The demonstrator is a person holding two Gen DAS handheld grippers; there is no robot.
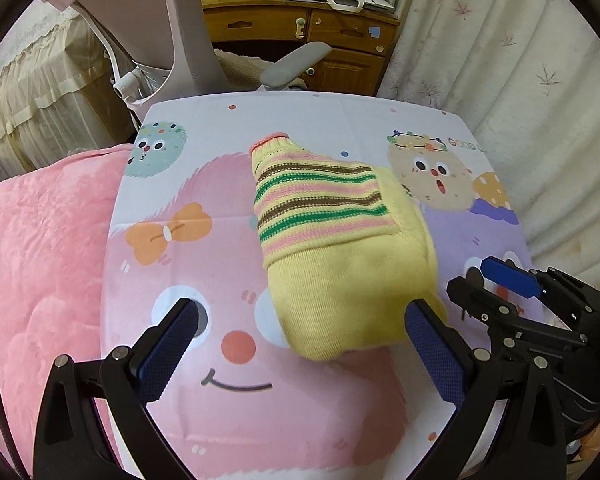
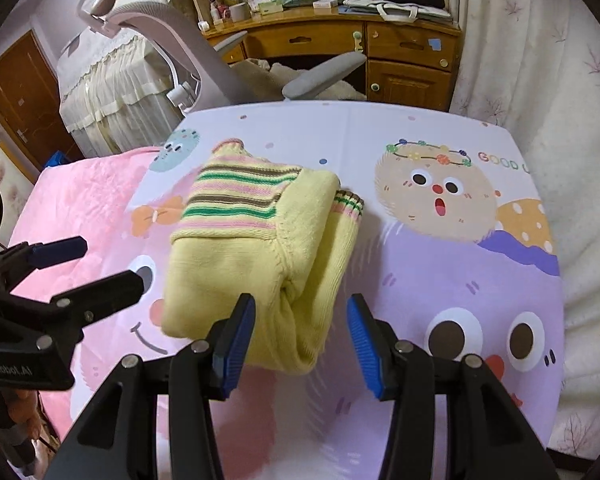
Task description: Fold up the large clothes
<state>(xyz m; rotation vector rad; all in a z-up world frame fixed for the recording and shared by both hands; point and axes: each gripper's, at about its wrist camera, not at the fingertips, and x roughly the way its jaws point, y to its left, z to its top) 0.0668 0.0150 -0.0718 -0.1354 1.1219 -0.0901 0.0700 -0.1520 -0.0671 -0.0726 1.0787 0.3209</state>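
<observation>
The folded yellow sweater (image 2: 260,264) lies on the tabletop (image 2: 440,272), both the left hand-held gripper (image 1: 300,344) and right hand-held gripper (image 2: 302,340) wide and empty; a careless nudge may unroll it.

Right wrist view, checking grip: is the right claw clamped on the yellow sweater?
No, the right claw is open, with the yellow sweater lying loose between its pads.

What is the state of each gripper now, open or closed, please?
Left gripper: open, holding nothing, beside the yellow sweater.
Right gripper: open, holding nothing; the sweater's near end lies between its fingers.
</observation>
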